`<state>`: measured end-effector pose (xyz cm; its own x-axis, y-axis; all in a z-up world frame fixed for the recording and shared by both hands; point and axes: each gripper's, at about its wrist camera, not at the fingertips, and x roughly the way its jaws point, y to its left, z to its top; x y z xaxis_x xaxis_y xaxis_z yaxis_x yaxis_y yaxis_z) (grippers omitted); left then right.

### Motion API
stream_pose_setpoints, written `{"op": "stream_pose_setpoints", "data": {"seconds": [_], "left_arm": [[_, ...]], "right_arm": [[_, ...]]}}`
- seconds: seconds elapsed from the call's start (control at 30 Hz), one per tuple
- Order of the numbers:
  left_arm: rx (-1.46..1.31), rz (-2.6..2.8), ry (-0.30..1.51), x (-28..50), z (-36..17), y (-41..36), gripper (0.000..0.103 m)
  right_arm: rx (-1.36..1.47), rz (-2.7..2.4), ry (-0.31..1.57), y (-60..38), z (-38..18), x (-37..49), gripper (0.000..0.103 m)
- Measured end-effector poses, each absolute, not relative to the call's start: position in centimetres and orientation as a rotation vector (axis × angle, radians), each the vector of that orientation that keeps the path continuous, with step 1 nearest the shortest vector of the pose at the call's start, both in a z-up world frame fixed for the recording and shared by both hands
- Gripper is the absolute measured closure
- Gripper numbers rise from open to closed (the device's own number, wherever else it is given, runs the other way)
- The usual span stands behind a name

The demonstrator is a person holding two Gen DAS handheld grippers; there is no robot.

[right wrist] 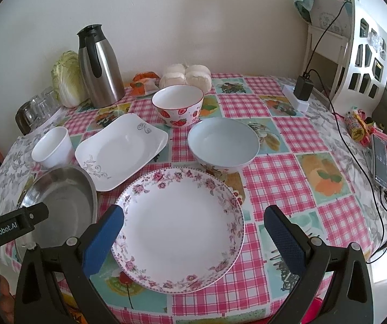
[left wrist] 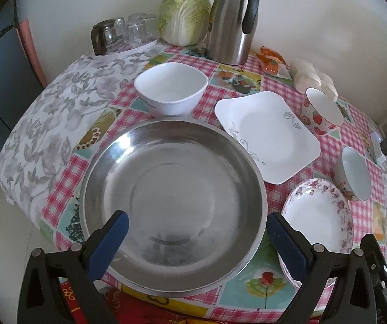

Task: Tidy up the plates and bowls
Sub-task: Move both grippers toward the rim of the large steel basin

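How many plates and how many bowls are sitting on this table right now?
Plates: 3, namely the steel plate, the square white plate and the floral plate.
Bowls: 3, namely the square white bowl, the strawberry bowl and the pale blue bowl.
Total: 6 dishes, all empty, none stacked.

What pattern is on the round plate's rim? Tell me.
Pink flowers all around the plate rim, white centre; clearest in the right wrist view.
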<state>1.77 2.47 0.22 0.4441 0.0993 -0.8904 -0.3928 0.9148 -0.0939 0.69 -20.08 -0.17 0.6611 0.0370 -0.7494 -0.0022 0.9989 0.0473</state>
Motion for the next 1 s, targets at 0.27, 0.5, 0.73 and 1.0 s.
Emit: {"op": "stream_pose_setpoints", "data": {"seconds": [0.27, 0.5, 0.73, 1.0], "left_arm": [[-0.335, 0.32, 1.076, 1.9, 0.0, 3.7, 0.0], [-0.354, 0.316, 1.072, 1.8, -0.1, 4.3, 0.0], [-0.368, 0.318, 1.076, 1.8, -0.2, 5.0, 0.0], [-0.399, 0.318, 1.085, 1.8, -0.6, 6.0, 0.0]], "right_arm": [[0.0, 0.015, 0.853, -18.8, -0.3, 1.1, 0.0], [-0.033, 0.031, 0.862, -17.3, -0.5, 1.7, 0.0], [-0.054, 0.053, 0.864, -15.8, -0.6, 2.1, 0.0], [-0.053, 0.082, 0.872, -14.7, -0.7, 2.6, 0.0]]}}
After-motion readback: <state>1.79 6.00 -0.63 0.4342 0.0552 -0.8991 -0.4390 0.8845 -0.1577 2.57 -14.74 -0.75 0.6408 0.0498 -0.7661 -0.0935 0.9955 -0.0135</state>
